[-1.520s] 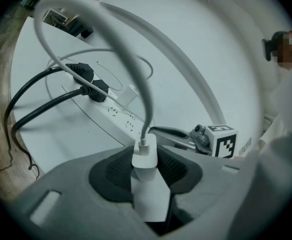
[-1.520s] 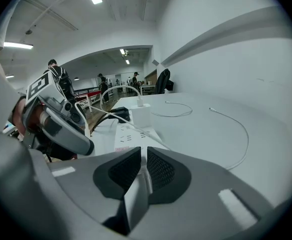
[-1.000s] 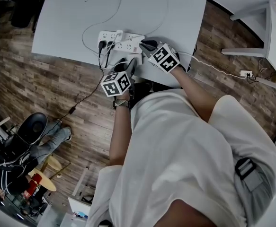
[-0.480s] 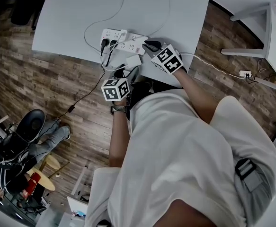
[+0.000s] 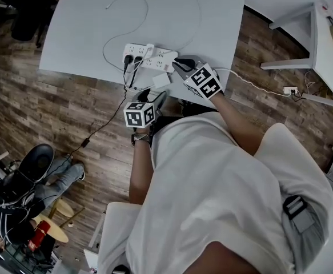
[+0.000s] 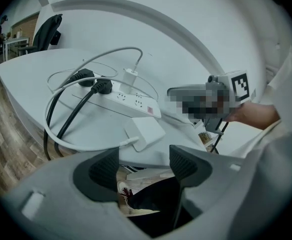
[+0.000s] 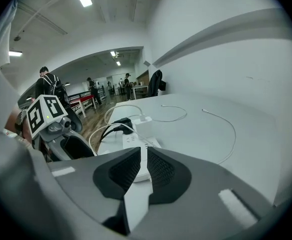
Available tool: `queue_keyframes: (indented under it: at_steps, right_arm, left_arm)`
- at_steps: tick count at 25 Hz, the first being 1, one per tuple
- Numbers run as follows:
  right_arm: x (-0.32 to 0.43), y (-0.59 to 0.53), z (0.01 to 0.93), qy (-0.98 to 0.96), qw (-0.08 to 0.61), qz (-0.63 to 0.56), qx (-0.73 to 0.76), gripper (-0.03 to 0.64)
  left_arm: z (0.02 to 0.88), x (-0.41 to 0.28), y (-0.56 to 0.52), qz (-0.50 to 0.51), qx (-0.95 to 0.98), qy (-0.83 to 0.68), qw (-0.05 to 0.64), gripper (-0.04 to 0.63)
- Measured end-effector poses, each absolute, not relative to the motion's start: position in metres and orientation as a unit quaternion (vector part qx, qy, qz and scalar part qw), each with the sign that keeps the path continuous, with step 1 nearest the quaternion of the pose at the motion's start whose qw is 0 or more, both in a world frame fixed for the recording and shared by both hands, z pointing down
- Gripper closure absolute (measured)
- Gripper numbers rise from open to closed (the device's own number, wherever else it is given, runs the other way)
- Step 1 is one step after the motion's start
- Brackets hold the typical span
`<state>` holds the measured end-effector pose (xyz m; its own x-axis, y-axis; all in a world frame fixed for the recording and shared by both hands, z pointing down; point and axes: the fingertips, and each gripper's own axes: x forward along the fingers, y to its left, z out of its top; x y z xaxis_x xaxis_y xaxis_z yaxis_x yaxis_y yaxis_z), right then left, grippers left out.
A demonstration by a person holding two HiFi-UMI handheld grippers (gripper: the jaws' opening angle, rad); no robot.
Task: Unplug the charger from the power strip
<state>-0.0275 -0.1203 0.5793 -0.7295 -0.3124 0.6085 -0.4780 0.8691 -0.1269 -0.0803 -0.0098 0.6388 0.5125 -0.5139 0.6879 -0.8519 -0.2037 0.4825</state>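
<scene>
The white power strip point(image 5: 155, 56) lies near the front edge of the grey table point(image 5: 80, 33), with two black plugs point(image 6: 94, 82) and a small white plug point(image 6: 130, 77) in it. The white charger block point(image 5: 161, 80) point(image 6: 144, 132) lies flat on the table in front of the strip, out of any socket, its white cable looping away. My left gripper point(image 5: 153, 97) point(image 6: 143, 168) hangs just off the table edge below the charger; its jaws have just been opening and nothing is between them. My right gripper point(image 5: 180, 66) point(image 7: 140, 169) hovers shut over the strip's right end point(image 7: 138, 140).
A loose white cable point(image 5: 137, 7) curls across the far tabletop. Black cords point(image 5: 106, 116) drop from the strip to the wooden floor. A seated person point(image 5: 17, 193) is at the lower left. Another white table point(image 5: 326, 56) and a floor socket point(image 5: 290, 89) are at the right.
My left gripper let go of the charger, which now lies on the table, and drew back toward the body past the edge. My right gripper rose slightly above the strip.
</scene>
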Motion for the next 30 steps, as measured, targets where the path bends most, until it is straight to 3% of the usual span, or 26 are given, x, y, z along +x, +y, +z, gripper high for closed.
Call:
queue_keyframes:
  at_steps: [7, 9, 13, 17, 30]
  right_arm:
    - [-0.024, -0.111, 0.553, -0.908, 0.272, 0.160, 0.275, 0.574]
    - [-0.025, -0.108, 0.543, -0.906, 0.261, 0.160, 0.291, 0.575]
    - [-0.030, -0.107, 0.518, -0.903, 0.237, 0.151, 0.325, 0.585]
    - [-0.028, -0.113, 0.483, -0.896, 0.213, 0.119, 0.371, 0.604]
    - [-0.033, -0.129, 0.324, -0.887, 0.118, -0.005, 0.446, 0.615]
  left_arm:
    - [0.625, -0.098, 0.010, 0.192, 0.767, -0.430, 0.435, 0.284]
    - [0.614, -0.103, 0.010, 0.197, 0.784, -0.422, 0.411, 0.333]
    - [0.583, -0.126, 0.000, 0.205, 0.806, -0.435, 0.345, 0.512]
    - [0.542, -0.152, -0.024, 0.196, 0.821, -0.459, 0.276, 0.591]
    - [0.354, -0.181, -0.115, 0.140, 0.855, -0.499, 0.031, 0.591]
